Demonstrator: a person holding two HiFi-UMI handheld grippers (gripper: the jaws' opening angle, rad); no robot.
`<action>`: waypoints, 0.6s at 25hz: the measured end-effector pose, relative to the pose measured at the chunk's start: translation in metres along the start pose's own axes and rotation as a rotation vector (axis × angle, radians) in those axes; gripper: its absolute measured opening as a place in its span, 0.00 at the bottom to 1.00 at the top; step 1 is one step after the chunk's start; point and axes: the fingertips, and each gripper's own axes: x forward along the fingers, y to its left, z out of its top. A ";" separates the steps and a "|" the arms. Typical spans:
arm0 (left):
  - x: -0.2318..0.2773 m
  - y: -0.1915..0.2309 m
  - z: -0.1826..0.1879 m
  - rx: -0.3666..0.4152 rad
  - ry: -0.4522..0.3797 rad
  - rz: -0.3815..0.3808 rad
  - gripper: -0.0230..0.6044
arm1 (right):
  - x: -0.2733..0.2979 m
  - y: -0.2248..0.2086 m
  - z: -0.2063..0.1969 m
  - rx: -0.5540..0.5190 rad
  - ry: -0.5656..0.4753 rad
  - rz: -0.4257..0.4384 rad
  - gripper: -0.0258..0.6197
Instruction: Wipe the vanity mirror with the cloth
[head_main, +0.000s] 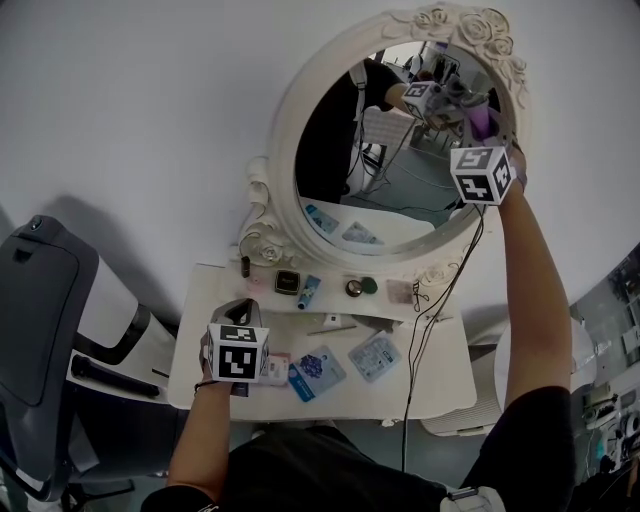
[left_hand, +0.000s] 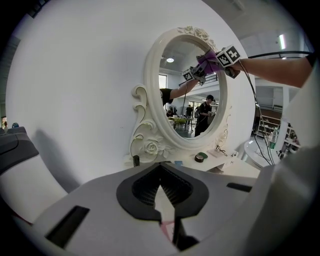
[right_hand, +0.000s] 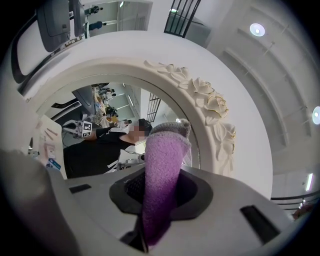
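Purple cloth (right_hand: 162, 185) is clamped upright between the fingers of the right gripper (head_main: 478, 138), its free end presented to the upper right of the mirror (head_main: 340, 150), apparently touching the glass for wiping. Right arm is raised and extended. Left gripper (head_main: 238, 312) hovers low over the tabletop (head_main: 440, 395), fingers together and empty.

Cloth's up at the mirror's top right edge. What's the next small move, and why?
Probably sweep the right gripper leftward across the mirror, cloth against the glass: its jaws clamp the purple cloth beside the rose-carved frame, and most of the glass lies left and below.
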 end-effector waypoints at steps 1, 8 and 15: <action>0.001 -0.002 0.001 0.002 0.001 -0.003 0.04 | -0.001 0.004 -0.001 -0.005 0.000 0.011 0.17; 0.004 -0.011 0.001 0.017 0.004 -0.019 0.04 | -0.018 0.057 -0.014 -0.075 0.005 0.116 0.17; 0.003 -0.017 -0.003 0.033 0.011 -0.029 0.04 | -0.037 0.114 -0.029 -0.051 0.002 0.222 0.18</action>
